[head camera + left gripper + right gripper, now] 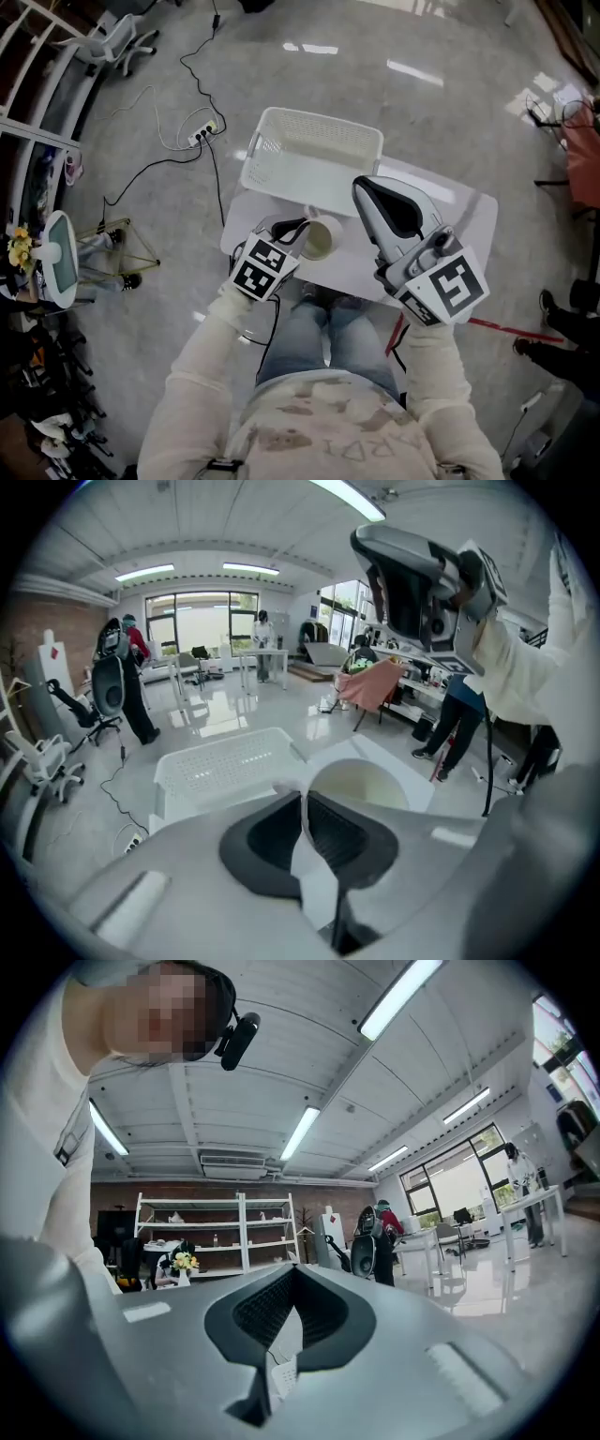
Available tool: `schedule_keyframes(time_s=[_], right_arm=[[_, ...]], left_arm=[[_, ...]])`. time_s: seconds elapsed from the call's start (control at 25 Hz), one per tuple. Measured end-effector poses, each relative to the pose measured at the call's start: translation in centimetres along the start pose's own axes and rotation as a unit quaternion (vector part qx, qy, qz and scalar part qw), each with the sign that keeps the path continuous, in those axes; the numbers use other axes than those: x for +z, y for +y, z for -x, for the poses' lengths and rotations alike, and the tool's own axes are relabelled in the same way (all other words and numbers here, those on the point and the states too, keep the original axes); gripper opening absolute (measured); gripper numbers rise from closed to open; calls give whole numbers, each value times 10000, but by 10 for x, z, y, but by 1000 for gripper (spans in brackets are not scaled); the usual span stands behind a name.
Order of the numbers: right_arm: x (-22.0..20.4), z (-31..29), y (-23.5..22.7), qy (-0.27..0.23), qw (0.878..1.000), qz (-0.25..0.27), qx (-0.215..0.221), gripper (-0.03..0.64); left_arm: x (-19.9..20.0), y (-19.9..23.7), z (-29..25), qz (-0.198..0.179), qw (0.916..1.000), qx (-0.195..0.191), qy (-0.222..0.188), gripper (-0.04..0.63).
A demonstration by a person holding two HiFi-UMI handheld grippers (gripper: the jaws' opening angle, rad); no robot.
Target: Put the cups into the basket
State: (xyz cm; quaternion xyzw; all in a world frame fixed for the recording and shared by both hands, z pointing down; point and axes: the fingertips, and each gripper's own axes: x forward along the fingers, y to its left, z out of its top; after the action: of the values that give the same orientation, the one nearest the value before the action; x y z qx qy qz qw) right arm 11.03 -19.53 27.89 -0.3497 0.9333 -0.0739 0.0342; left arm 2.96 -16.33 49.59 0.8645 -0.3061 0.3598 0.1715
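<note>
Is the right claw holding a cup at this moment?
No, the right claw has its jaws together on nothing; the cup is clamped in the left claw.

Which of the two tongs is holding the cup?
The left tongs: they are shut on the rim of the cup. The right tongs are raised, shut with nothing between them.

Open basket (323, 120) just beyond cup (319, 239)

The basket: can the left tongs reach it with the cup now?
Probably yes: the basket stands open just beyond the cup in the left tongs, nothing between.
</note>
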Motion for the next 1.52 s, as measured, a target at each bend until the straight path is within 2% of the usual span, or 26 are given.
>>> schedule_keyframes(time_s=[0.16,0.44,0.72,1.12,1.28,1.52], right_arm=[[13,-10,-6,-73,9998,39,178,25],[13,-37,-20,-96,9998,82,119,25],[-5,-82,-33,-71,9994,-44,-323,25],[-22,-166,-54,-73,9931,-175,-1156,26],[-36,-173,-66,2,9888,-226,-1473,26],[-66,-165,-77,135,9832,-348,-1786,26]], left_arm=[[30,19,15,194,9986,333,-348,25],[52,57,4,178,9980,377,-480,25],[55,104,-12,72,9988,-19,-487,25],[43,185,-53,-476,9955,-794,-196,26],[32,196,-88,-646,9916,-1120,27,26],[9,200,-146,-937,9862,-1319,349,26]])
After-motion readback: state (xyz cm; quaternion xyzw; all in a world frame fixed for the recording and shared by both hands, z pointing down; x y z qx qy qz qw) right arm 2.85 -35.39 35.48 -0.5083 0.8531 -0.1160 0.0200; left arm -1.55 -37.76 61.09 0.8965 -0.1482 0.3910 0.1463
